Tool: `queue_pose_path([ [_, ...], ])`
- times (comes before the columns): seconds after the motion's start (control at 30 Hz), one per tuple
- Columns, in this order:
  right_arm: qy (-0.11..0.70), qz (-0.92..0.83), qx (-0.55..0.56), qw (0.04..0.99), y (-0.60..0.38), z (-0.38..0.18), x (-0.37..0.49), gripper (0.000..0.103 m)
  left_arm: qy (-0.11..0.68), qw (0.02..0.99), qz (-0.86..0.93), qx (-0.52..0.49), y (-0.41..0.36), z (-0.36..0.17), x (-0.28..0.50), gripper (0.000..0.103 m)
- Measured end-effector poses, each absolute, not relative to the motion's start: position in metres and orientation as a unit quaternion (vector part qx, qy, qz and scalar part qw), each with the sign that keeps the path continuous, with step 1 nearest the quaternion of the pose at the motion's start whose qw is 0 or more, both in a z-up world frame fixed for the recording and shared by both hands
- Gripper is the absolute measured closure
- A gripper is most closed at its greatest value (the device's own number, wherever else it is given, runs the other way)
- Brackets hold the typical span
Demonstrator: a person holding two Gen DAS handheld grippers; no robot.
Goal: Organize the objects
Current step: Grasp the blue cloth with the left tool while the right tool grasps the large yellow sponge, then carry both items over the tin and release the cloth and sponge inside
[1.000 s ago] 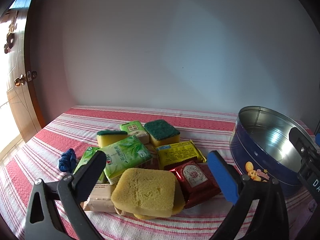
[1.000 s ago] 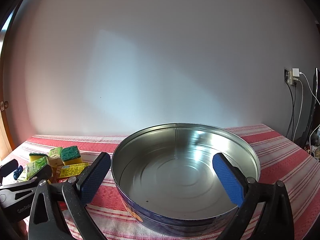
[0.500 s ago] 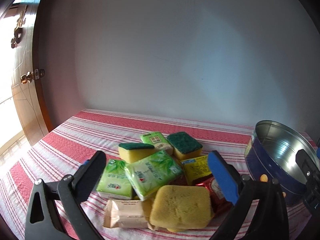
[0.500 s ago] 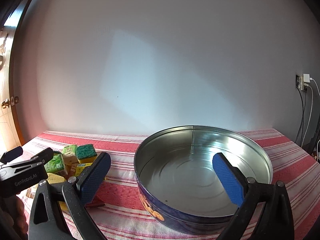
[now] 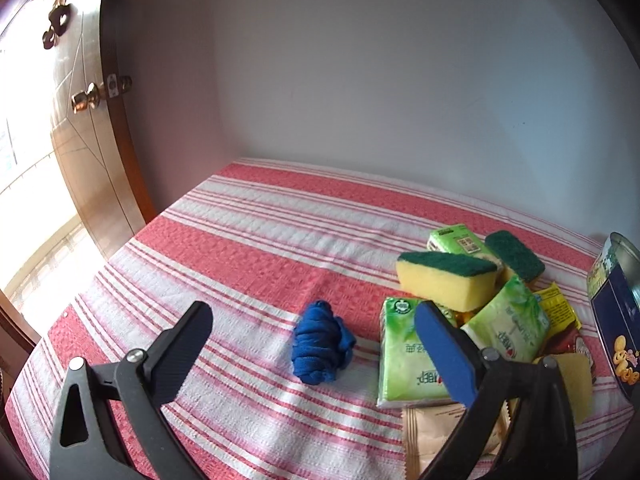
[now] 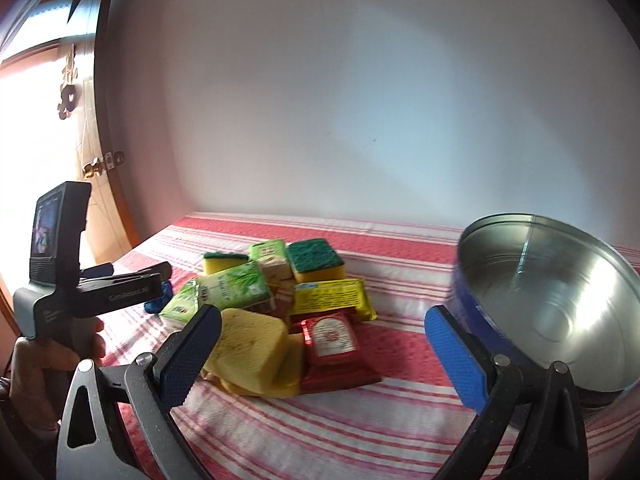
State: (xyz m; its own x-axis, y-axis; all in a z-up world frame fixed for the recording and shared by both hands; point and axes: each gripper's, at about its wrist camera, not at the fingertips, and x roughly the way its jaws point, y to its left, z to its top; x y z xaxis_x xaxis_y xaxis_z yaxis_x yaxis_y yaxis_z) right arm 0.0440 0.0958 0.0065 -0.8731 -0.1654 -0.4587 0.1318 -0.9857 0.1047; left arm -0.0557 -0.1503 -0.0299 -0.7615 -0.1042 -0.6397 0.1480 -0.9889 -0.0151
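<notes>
My left gripper (image 5: pixel 316 340) stands wide open with nothing between its fingers, and straight out through that gap, a little toward the right-hand blue pad (image 5: pixel 446 354), lies the blue cloth bundle (image 5: pixel 322 346) on the striped tablecloth (image 5: pixel 248 240). It sits apart from the pile, just left of the green tissue packs (image 5: pixel 408 354), and its long axis runs roughly away from me, so my fingers would close across its narrow width without turning much. I judge it the left side's pick: in the right wrist view it is only a scrap of blue (image 6: pixel 154 305) behind the left tool (image 6: pixel 120 286), well beyond my right gripper (image 6: pixel 324 356), which is also spread open and empty. That right one faces the red packet (image 6: pixel 334 344) and the yellow sponge (image 6: pixel 252 344) at the near edge of the heap, with the open metal tin (image 6: pixel 560 304) off to its right, empty as far as I can see into it. Half a second ago my left fingers framed the middle of the pile and the cloth was all but hidden behind the left finger; now the view has swung left, the pile has slid to the right edge and the tin (image 5: pixel 616 320) is barely in frame. The right view has swung left too, from the tin onto the heap.
</notes>
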Motion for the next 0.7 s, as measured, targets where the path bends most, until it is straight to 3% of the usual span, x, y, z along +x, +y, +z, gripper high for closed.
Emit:
queue_pose_path([
  [0.27,-0.013,-0.945,0.306,0.115,0.043,-0.012,0.013,0.001,0.029,0.08,-0.916,0.393,-0.152,-0.052,-0.073,0.007],
  [0.33,0.003,-0.94,0.323,0.107,0.035,-0.018,0.006,0.001,0.043,0.079,-0.912,0.4,-0.155,-0.055,-0.076,0.014],
  [0.4,0.006,-0.933,0.344,0.105,0.034,-0.023,0.003,0.003,0.049,0.079,-0.901,0.423,-0.158,-0.064,-0.08,0.04],
  [0.5,-0.008,-0.924,0.361,0.128,0.036,-0.026,0.001,0.022,0.075,0.063,-0.899,0.427,-0.163,-0.068,-0.077,0.058],
  [0.53,-0.018,-0.921,0.362,0.139,0.037,-0.026,0.002,0.03,0.081,0.064,-0.9,0.423,-0.164,-0.067,-0.076,0.06],
  [0.57,-0.02,-0.921,0.362,0.144,0.037,-0.026,0.004,0.031,0.089,0.063,-0.9,0.421,-0.166,-0.067,-0.075,0.066],
  [0.7,-0.017,-0.927,0.345,0.147,0.037,-0.021,0.009,0.036,0.111,0.056,-0.905,0.408,-0.169,-0.064,-0.07,0.067],
])
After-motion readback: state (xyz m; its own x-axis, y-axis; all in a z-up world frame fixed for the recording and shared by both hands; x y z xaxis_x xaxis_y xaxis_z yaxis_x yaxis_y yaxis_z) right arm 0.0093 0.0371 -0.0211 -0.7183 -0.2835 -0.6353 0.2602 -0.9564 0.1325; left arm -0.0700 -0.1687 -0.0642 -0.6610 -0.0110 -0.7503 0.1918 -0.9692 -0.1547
